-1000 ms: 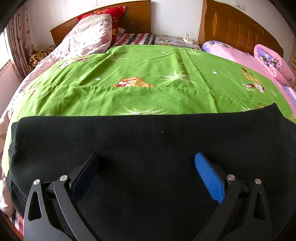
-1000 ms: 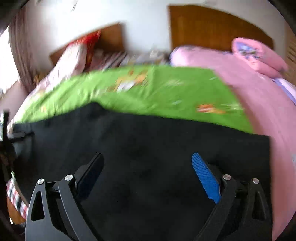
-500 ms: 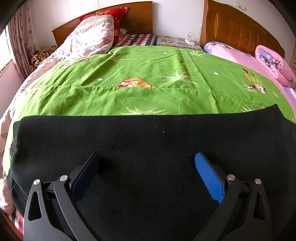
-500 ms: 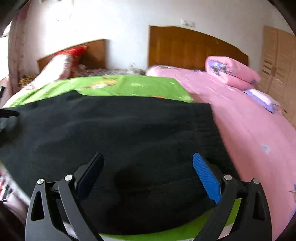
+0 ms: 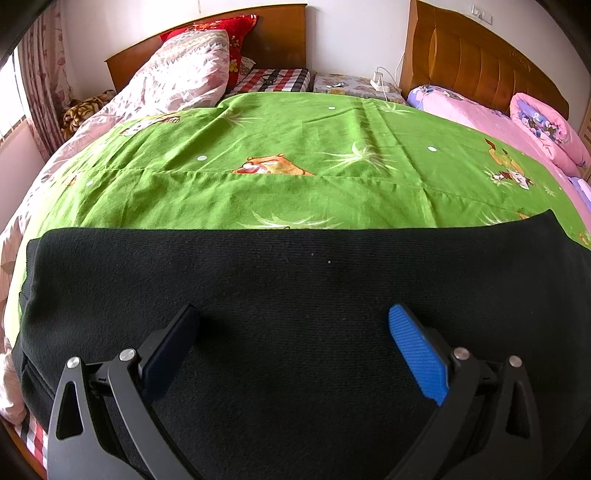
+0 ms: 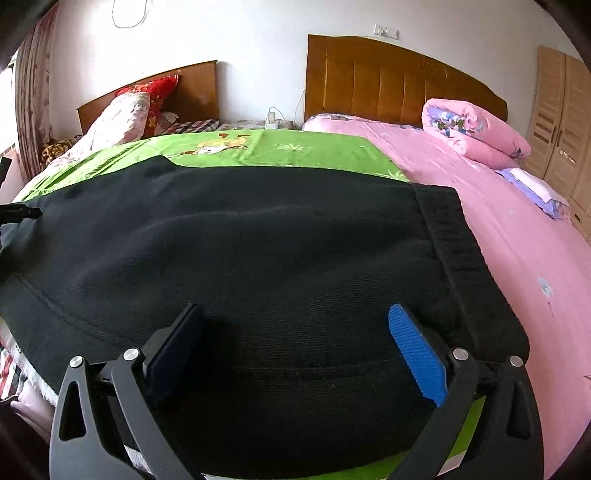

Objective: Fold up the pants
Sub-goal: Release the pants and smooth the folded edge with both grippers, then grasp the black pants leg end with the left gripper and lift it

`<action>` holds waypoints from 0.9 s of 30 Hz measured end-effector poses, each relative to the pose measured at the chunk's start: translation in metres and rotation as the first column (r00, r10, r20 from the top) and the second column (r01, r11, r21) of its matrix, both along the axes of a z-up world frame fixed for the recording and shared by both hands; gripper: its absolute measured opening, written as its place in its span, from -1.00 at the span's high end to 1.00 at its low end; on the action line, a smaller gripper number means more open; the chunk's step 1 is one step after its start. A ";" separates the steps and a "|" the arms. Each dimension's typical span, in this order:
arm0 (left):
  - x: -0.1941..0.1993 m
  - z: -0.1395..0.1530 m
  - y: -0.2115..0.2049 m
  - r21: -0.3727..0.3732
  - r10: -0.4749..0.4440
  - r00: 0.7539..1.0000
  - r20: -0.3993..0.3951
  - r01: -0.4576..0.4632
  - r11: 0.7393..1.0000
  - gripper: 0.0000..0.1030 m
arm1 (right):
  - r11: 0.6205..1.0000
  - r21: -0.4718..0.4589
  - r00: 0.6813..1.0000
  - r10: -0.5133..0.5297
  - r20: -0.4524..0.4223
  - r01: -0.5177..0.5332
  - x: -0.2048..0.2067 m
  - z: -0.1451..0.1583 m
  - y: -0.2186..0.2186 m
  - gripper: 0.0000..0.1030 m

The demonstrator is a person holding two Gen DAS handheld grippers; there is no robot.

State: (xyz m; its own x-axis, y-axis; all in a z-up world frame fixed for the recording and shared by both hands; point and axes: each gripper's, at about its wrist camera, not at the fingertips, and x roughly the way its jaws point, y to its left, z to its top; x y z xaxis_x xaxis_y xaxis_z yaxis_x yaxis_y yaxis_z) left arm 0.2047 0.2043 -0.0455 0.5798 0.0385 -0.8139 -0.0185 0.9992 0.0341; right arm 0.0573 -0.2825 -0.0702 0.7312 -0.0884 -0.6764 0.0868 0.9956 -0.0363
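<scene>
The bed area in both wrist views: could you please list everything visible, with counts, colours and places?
pants: one, black, flat across the near bed edge
green sheet: one, cartoon print, under the pants
pink bedspread: one, right bed
rolled quilt: one, pink, by the right headboard
headboards: two, brown wood, against the wall
red pillow: one, left bed head
wardrobe: one, light wood, far right
left gripper: open, over the pants
right gripper: open, over the pants

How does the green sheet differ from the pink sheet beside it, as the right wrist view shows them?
The green sheet has cartoon and leaf prints; the pink sheet is nearly plain, with a few small flowers. The black pants lie mostly on the green sheet, and only their waistband end reaches the pink sheet. A folded pink quilt rests on the pink sheet, none on the green. Both lie spread flat.
</scene>
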 end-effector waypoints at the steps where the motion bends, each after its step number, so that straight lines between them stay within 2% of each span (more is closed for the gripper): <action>1: 0.000 0.000 0.000 -0.001 -0.001 1.000 0.000 0.001 1.000 -0.97 | 1.000 -0.002 1.000 -0.002 -0.006 0.002 -0.001 0.000 0.001 -0.88; 5: 0.001 0.000 0.000 -0.006 -0.004 1.000 -0.002 0.004 1.000 -0.97 | 1.000 -0.010 1.000 -0.013 -0.029 0.013 0.004 0.000 0.004 -0.89; 8: -0.001 0.001 0.002 -0.020 -0.008 1.000 0.001 0.008 1.000 -0.97 | 0.999 -0.020 0.996 -0.031 -0.083 0.030 0.010 0.003 0.006 -0.90; 10: -0.002 0.002 0.004 -0.039 -0.006 1.000 0.004 0.006 0.999 -0.97 | 0.996 -0.059 0.987 -0.078 -0.144 0.070 0.019 0.012 0.012 -0.90; 12: -0.006 0.007 0.010 -0.075 0.014 1.000 0.020 -0.012 0.997 -0.97 | 0.990 -0.105 0.986 -0.111 -0.124 0.098 0.025 0.027 0.027 -0.90; 14: -0.014 0.015 0.017 -0.136 0.018 0.998 0.055 -0.010 0.991 -0.97 | 1.000 -0.020 0.998 -0.005 -0.060 0.003 0.034 0.048 0.054 -0.90; 16: -0.025 0.024 0.026 -0.200 0.012 0.996 0.092 0.007 0.980 -0.97 | 0.990 0.045 0.988 0.140 -0.059 -0.137 0.053 0.059 0.095 -0.90; 18: -0.030 0.027 0.031 -0.183 0.014 0.995 0.102 0.005 0.983 -0.97 | 0.959 0.046 0.956 0.284 -0.078 -0.281 0.077 0.062 0.150 -0.90; 20: -0.030 0.025 0.045 -0.130 0.036 0.995 0.091 -0.024 0.991 -0.97 | 0.913 0.050 0.908 0.408 -0.092 -0.405 0.098 0.063 0.204 -0.90; 22: -0.029 0.017 0.071 -0.125 0.079 0.995 0.060 -0.071 0.990 -0.97 | 0.872 0.060 0.866 0.489 -0.109 -0.485 0.114 0.063 0.247 -0.90; 23: -0.028 0.011 0.089 -0.153 0.106 0.994 0.040 -0.099 0.983 -0.97 | 0.857 0.053 0.849 0.516 -0.113 -0.513 0.120 0.062 0.269 -0.90; 24: -0.030 0.007 0.108 -0.213 0.112 0.993 0.032 -0.103 0.972 -0.97 | 0.837 0.048 0.830 0.546 -0.113 -0.544 0.126 0.061 0.294 -0.90; 26: -0.051 0.016 0.138 -0.360 0.098 0.991 0.094 -0.058 0.931 -0.94 | 0.815 0.062 0.808 0.579 -0.109 -0.576 0.129 0.060 0.320 -0.90; 27: -0.059 0.022 0.147 -0.386 0.109 0.987 0.117 -0.055 0.921 -0.94 | 0.801 0.077 0.795 0.599 -0.098 -0.594 0.129 0.061 0.329 -0.90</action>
State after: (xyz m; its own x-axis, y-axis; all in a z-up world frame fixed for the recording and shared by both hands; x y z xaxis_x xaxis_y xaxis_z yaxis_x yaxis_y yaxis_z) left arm 0.1457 0.3509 -0.0236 0.6923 -0.2064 -0.6915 -0.0788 0.9309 -0.3567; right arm 0.1867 0.0466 -0.0096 0.5494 0.3689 -0.7497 -0.5264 0.8496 0.0322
